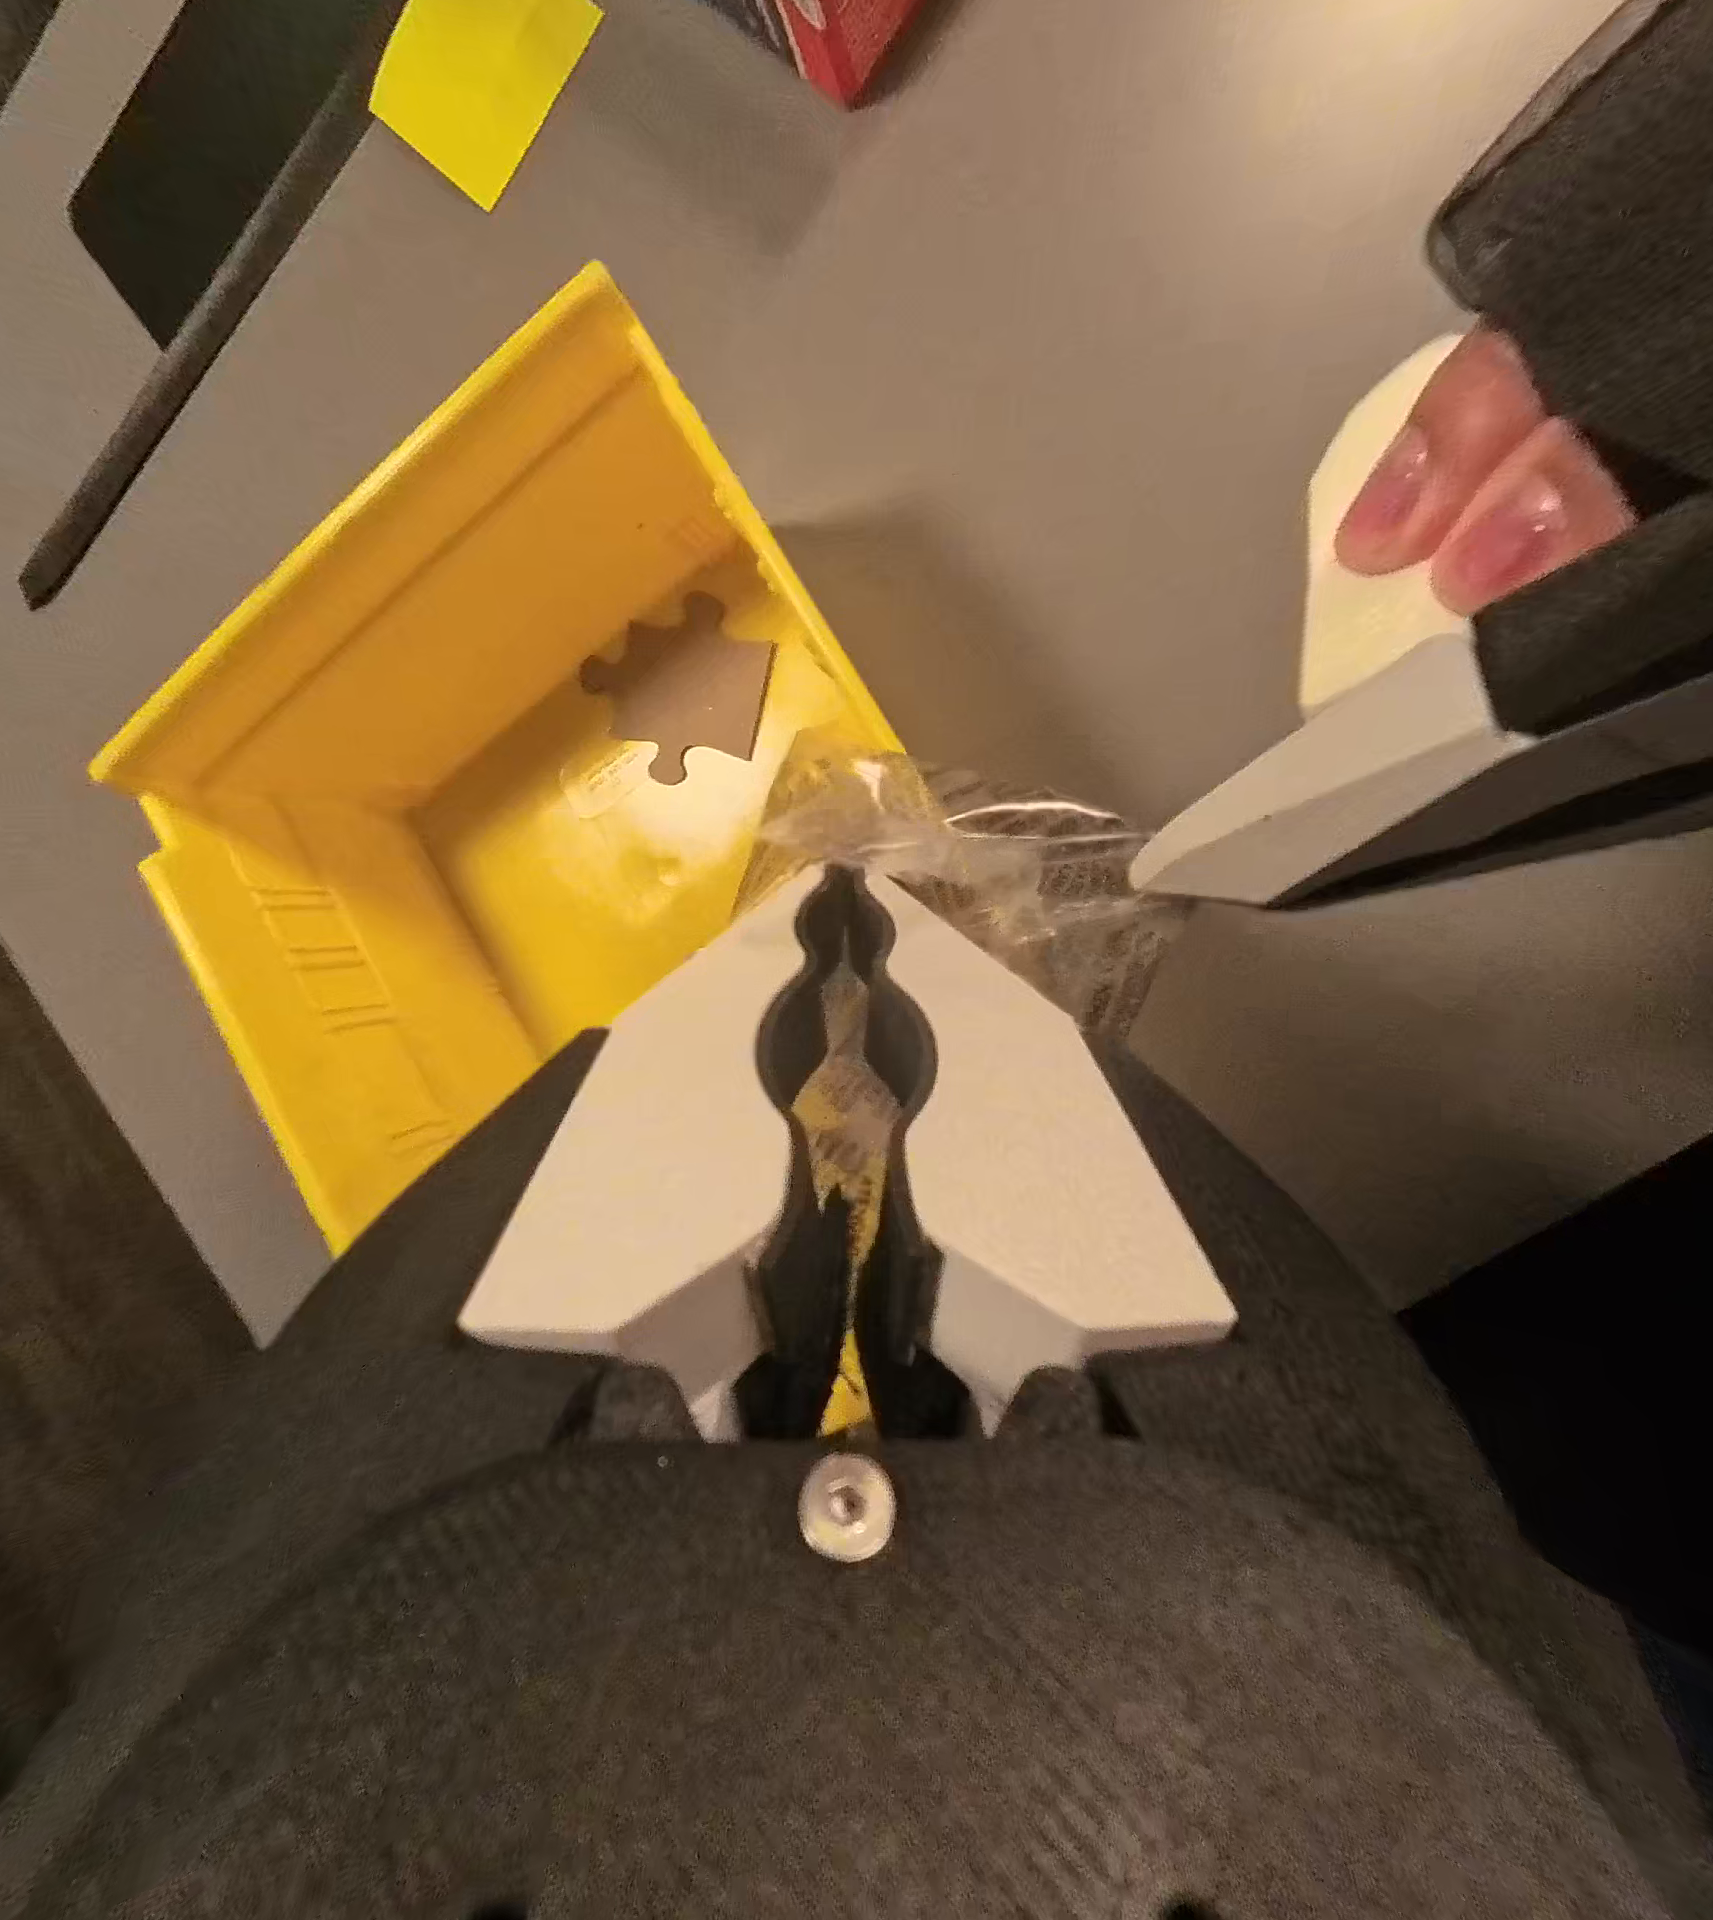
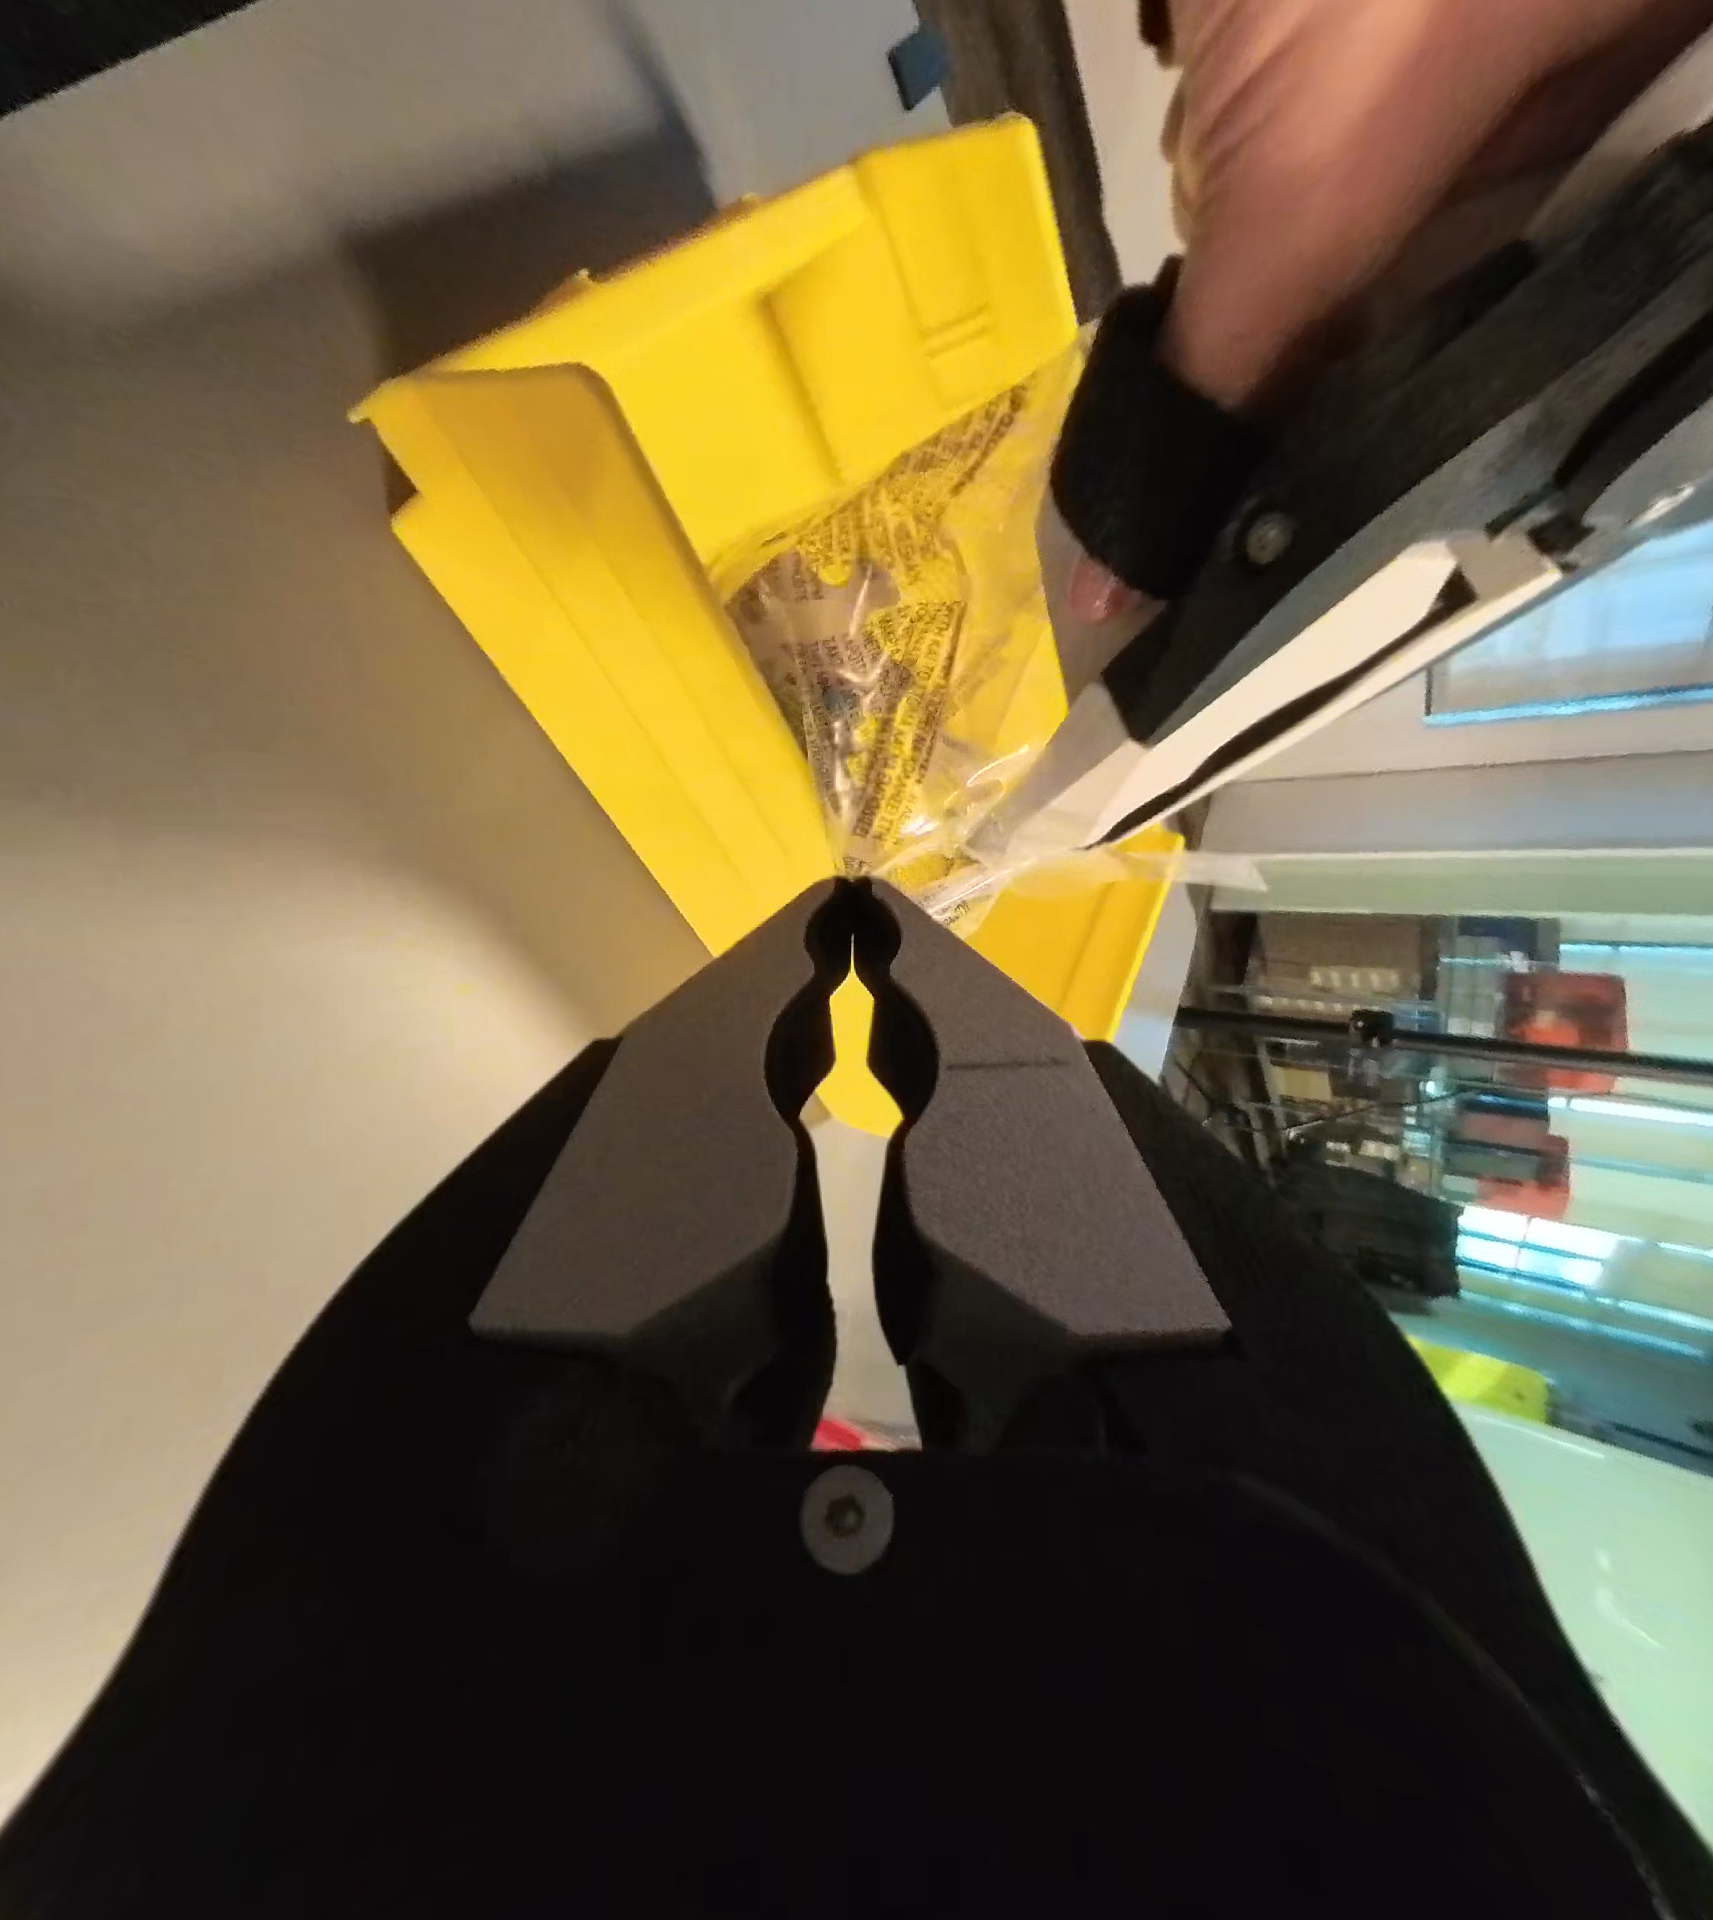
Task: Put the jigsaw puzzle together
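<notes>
My left gripper (image 1: 847, 878) is shut on a clear plastic bag (image 1: 945, 821) printed with dark text; the film runs down between its pale fingers. My right gripper (image 1: 1158, 878) comes in from the right and pinches the same bag's other end. In the right wrist view my right gripper (image 2: 847, 883) is shut on a corner of the bag (image 2: 883, 675), which holds small metal parts. The left gripper (image 2: 1101, 821) grips it from the upper right. The bag is stretched between both grippers over an open yellow bin (image 1: 312, 748), also in the right wrist view (image 2: 623, 468).
A brown jigsaw-shaped card piece (image 1: 686, 691) lies in the bin. On the grey table lie a black flat device (image 1: 197, 177), a yellow note (image 1: 483, 88) and a red box (image 1: 852, 42). A person's fingers (image 1: 1475, 499) hold the right gripper. Shelving (image 2: 1506, 1091) stands at the right. The left gripper's tips are roughly 5 cm from the right gripper's. From the left gripper's tips to the brown jigsaw-shaped card piece (image 1: 686, 691) is close to 15 cm.
</notes>
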A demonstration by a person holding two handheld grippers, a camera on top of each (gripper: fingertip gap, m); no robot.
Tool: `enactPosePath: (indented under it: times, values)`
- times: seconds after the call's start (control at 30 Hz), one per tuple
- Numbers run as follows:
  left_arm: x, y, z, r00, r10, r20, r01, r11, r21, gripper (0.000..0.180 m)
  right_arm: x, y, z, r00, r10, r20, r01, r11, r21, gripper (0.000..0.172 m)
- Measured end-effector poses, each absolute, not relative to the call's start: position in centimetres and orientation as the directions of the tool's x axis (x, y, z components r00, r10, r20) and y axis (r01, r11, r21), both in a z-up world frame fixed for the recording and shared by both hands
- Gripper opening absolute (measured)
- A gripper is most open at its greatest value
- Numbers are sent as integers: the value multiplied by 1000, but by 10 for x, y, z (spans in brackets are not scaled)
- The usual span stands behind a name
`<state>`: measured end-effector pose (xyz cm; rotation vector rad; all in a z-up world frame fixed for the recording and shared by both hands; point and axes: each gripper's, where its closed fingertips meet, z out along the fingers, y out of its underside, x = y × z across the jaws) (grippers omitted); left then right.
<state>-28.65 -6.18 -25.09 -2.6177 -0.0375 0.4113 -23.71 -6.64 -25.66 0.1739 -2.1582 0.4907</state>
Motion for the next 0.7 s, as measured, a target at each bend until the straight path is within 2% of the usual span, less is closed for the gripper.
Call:
enactPosePath:
  times: [0.13,0.17,0.23,0.3,0.33,0.37,0.4,0.5,0.53,0.6,0.7]
  values:
    - [-280,-65,-246,981,138,-137,41,-836,-548,0,-235,-60,-248,-583,-20,812,-380,890,-251,0]
    - [-278,-66,-244,983,141,-115,55,-833,-551,0,-236,-59,-245,-592,3,806,-388,876,-288,0]
    - [-275,-65,-239,984,169,-56,108,-817,-566,0,-233,-66,-238,-663,109,741,-355,825,-439,0]
    - [-274,-62,-233,982,185,-32,133,-805,-578,0,-231,-76,-229,-742,233,629,-272,753,-599,29]
    - [-275,-62,-230,980,193,-41,135,-808,-574,0,-231,-79,-228,-769,277,576,-219,732,-645,38]
    - [-276,-62,-229,979,199,-53,134,-810,-571,0,-232,-81,-228,-786,306,537,-176,722,-669,45]
    - [-277,-62,-227,977,207,-59,138,-812,-567,0,-233,-83,-229,-792,328,515,-145,718,-681,45]
    - [-276,-61,-224,977,209,-45,148,-812,-565,0,-244,-85,-232,-759,388,523,-89,734,-673,38]
    - [-274,-60,-223,978,207,-35,151,-810,-566,0,-247,-86,-231,-743,408,531,-81,732,-676,29]
    - [-271,-59,-221,980,199,-25,150,-809,-568,0,-253,-86,-230,-718,425,551,-76,740,-669,0]
    - [-269,-61,-221,978,209,8,178,-811,-557,0,-257,-86,-228,-659,378,650,-142,786,-602,0]
